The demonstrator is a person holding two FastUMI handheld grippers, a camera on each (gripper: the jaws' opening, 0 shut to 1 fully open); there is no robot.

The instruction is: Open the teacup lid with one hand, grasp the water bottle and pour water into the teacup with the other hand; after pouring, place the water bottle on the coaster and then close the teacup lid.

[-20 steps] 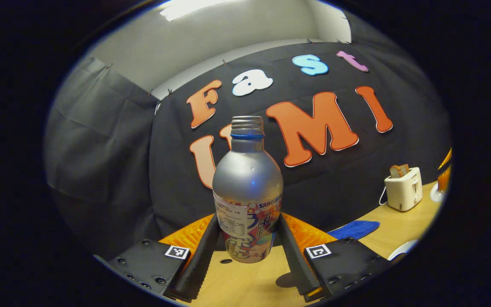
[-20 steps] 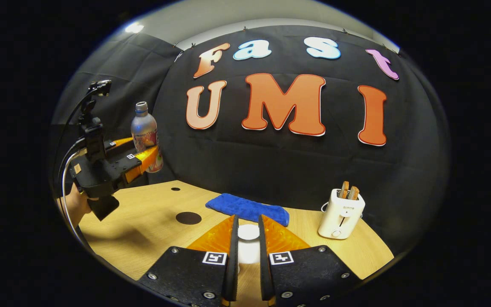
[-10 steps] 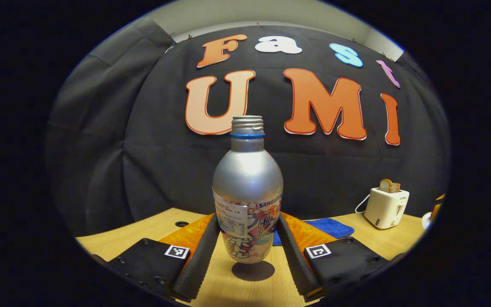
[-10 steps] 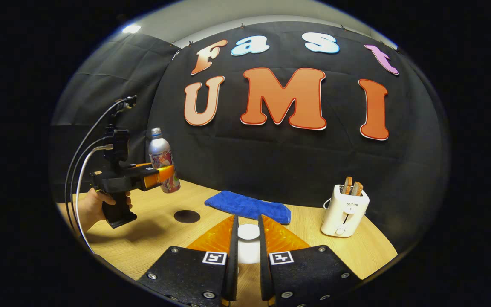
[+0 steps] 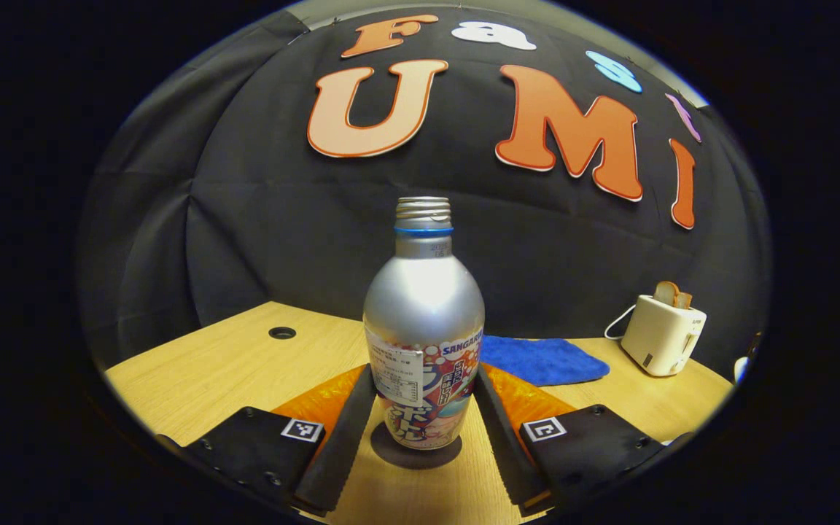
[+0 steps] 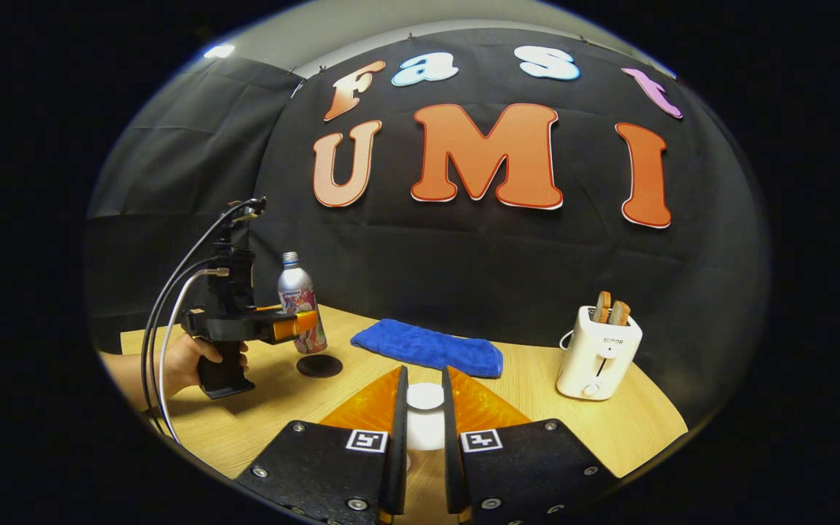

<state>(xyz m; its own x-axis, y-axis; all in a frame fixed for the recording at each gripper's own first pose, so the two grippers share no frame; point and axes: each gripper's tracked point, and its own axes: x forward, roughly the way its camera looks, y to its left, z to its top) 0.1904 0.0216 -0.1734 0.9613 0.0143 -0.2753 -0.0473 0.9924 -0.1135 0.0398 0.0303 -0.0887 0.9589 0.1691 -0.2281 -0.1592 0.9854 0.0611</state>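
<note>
The step in hand appears to be setting the bottle down after pouring. The left gripper point(image 5: 420, 408) has both fingers clamped on the lower body of the uncapped silver metal water bottle with a printed label point(image 5: 424, 328); the bottle stands upright, its base directly above the dark round coaster point(image 5: 415, 453) on the light wooden table point(image 5: 208, 364); from the right gripper view the base looks very close to the coaster point(image 6: 319, 365), though whether it touches cannot be confirmed at this range. The right gripper point(image 6: 424, 423) has its fingers drawn close on the white teacup lid point(image 6: 425, 397), so the lid seems held off the cup; the teacup itself is not identified. Next move, as judged: seat the bottle flat on the coaster, release, withdraw the left gripper clear; then return the lid to the cup.
</note>
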